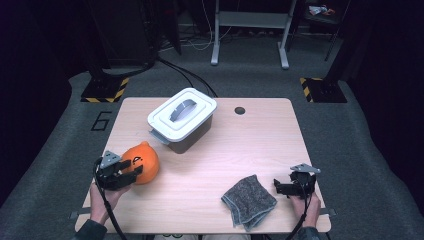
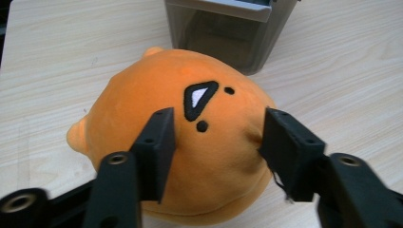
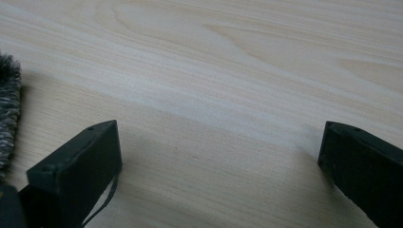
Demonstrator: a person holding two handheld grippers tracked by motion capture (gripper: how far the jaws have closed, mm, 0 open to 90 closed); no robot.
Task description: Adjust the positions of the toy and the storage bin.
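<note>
Plush toy (image 1: 141, 161), orange and round with a black-and-white stitched mark, heads our list at the left of the wooden table (image 1: 250, 145). It lies on the tabletop near the front left corner, just in front of the box. We find the left gripper (image 1: 131, 172) right against its near side, held in a hand (image 1: 102, 197) that comes up from the bottom edge. In the left gripper view (image 2: 214, 137) we see the two black jaws straddling the toy's upper bulge, parted, their pads against or just off the fabric; whether they press on it we cannot tell.

Next we enter the storage box (image 1: 182, 120), grey-walled with a white lid and a grey handle on top, standing behind the toy toward the middle of the table.

Farther right we note a small dark hole (image 1: 240, 110) in the tabletop near the far edge.

Then comes the grey cloth (image 1: 248, 201), folded and lying near the front edge.

Last we record the right gripper (image 1: 278, 187), just beside the cloth's right edge and pointing toward it. In the right gripper view (image 3: 218, 161) we see its jaws standing wide apart over bare wood, nothing between them, the cloth's fuzzy edge (image 3: 8, 114) at the left border.
</note>
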